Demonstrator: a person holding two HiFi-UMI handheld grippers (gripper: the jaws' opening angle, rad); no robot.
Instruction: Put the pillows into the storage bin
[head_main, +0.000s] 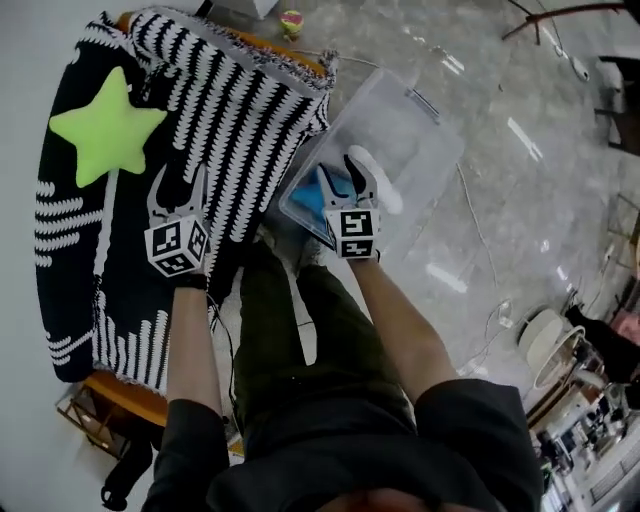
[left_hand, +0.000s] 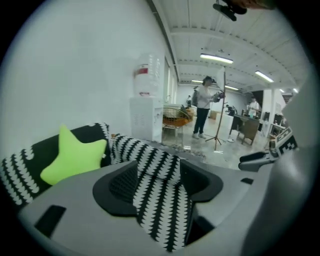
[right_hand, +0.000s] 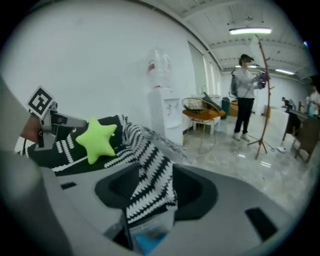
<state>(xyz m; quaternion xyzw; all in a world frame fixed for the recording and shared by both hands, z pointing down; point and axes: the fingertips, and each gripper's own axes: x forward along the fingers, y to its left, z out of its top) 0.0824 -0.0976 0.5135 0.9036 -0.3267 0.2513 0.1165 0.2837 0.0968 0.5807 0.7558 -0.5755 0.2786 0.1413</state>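
Observation:
A lime-green star pillow (head_main: 105, 130) lies at the far left of a sofa draped in a black-and-white blanket (head_main: 230, 110); it also shows in the left gripper view (left_hand: 75, 155) and the right gripper view (right_hand: 97, 139). To the right of the sofa a clear storage bin (head_main: 420, 130) stands on the floor, with a blue pillow (head_main: 308, 197) and something white (head_main: 385, 185) in it. My left gripper (head_main: 180, 190) hovers open and empty above the blanket (left_hand: 157, 175). My right gripper (head_main: 347, 180) hangs open and empty over the bin's near end (right_hand: 150, 187).
The marble floor (head_main: 520, 220) stretches right of the bin, crossed by a thin cable (head_main: 480, 240). A small ball (head_main: 291, 20) lies behind the sofa. A water dispenser (left_hand: 145, 117) stands by the wall. A person (right_hand: 245, 95) stands by a tripod farther off.

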